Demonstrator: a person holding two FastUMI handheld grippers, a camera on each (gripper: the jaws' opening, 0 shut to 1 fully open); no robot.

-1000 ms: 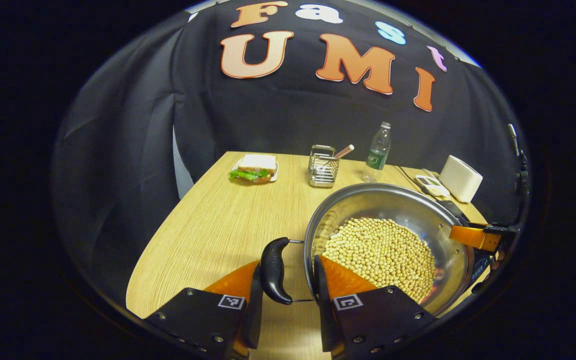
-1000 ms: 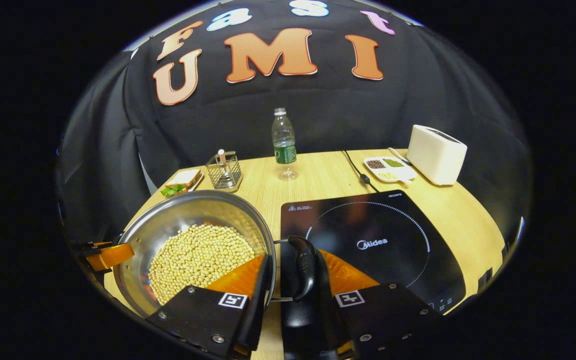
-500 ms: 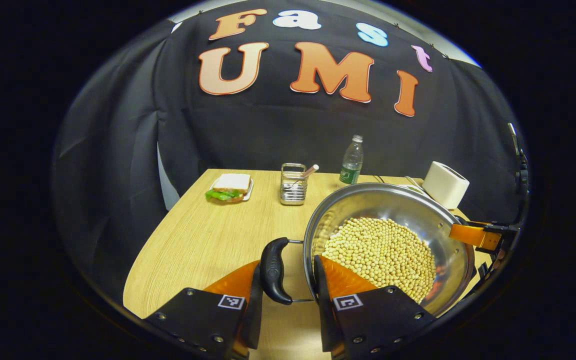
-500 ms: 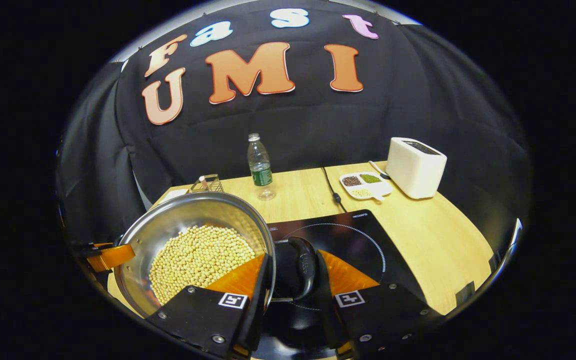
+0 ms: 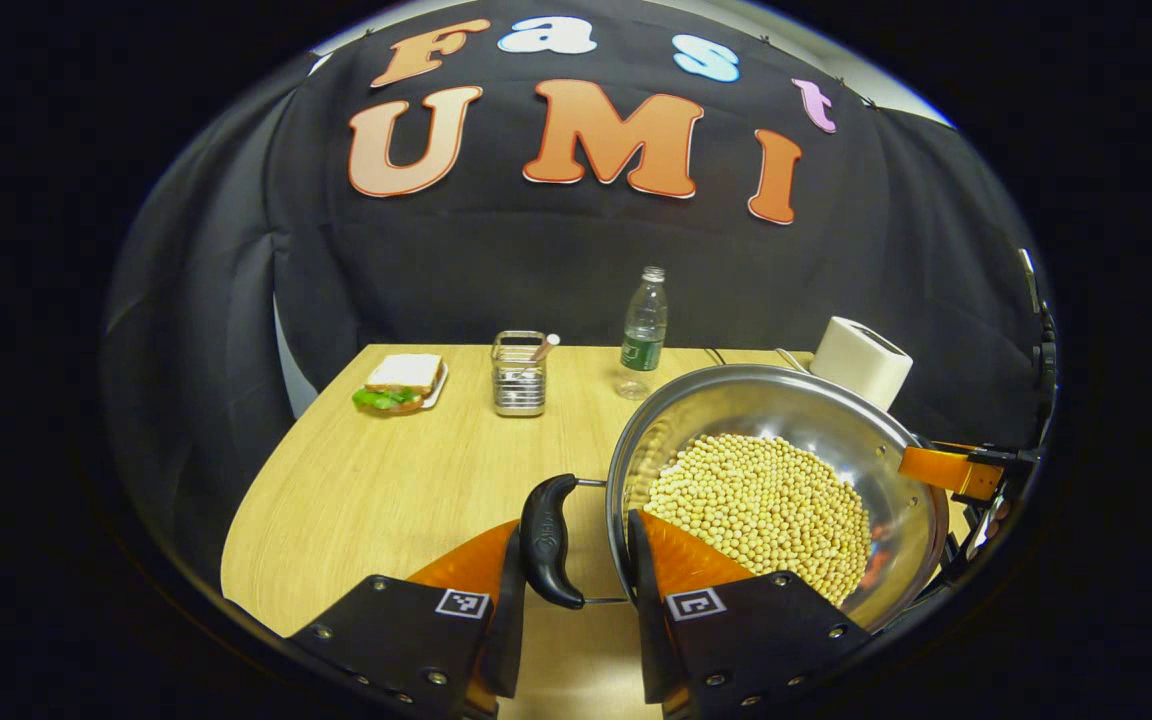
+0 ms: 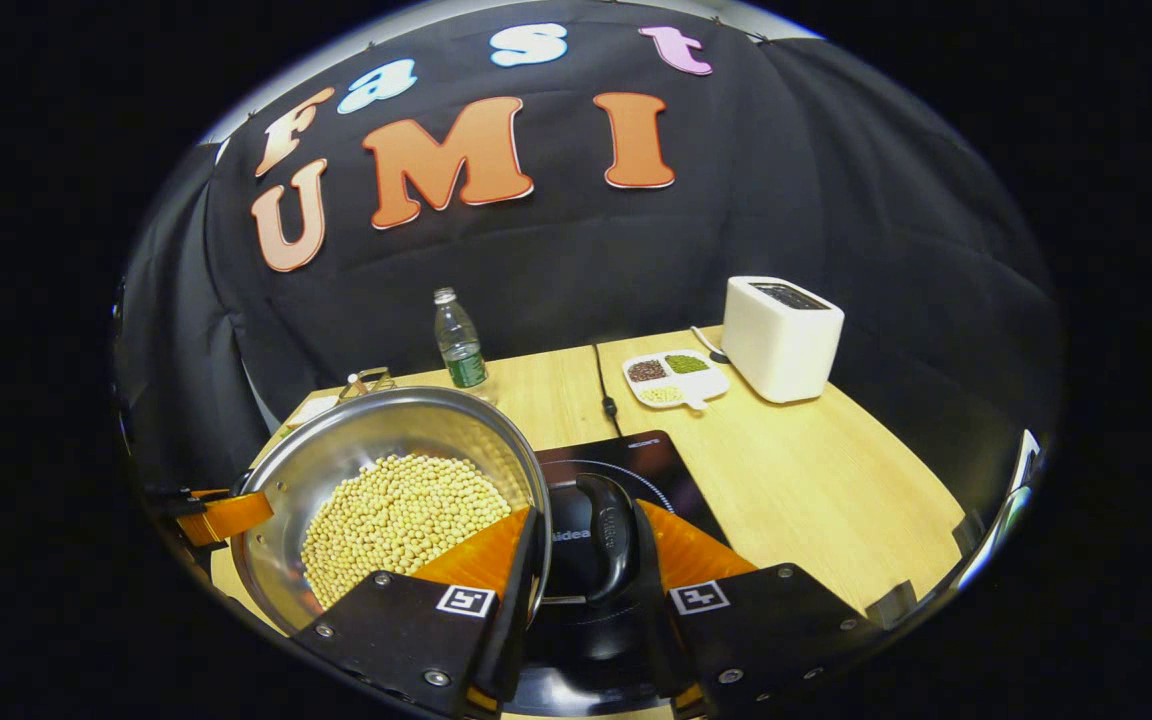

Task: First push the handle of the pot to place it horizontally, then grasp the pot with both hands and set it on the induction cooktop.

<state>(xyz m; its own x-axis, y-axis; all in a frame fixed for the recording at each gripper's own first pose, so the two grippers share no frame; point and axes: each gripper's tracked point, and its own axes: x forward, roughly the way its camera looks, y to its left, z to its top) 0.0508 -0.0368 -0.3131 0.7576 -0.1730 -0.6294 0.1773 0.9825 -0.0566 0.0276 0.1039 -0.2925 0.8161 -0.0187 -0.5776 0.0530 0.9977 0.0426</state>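
A steel pot point(image 5: 786, 420) point(image 6: 386, 430) full of pale beans hangs between both grippers, lifted off the wooden table point(image 5: 386, 480). My left gripper point(image 5: 571, 590) is shut on its black left handle point(image 5: 548, 540), with one finger reaching over the rim. My right gripper point(image 6: 584, 575) is shut on the black right handle point(image 6: 606, 535) the same way. Each view shows the other gripper's finger at the pot's far rim. The black induction cooktop point(image 6: 636, 455) lies under the right handle and gripper, mostly hidden by them.
At the back of the table stand a water bottle point(image 6: 458, 345), a white toaster point(image 6: 781, 335), a divided dish of grains point(image 6: 674, 375) and the cooktop's cable point(image 6: 604, 385). A wire cutlery rack point(image 5: 519, 372) and a sandwich plate point(image 5: 398, 382) sit at the back left.
Both grippers have carried the pot to the right. The cooktop has slid beneath the pot and right gripper, and more bare table shows on the left.
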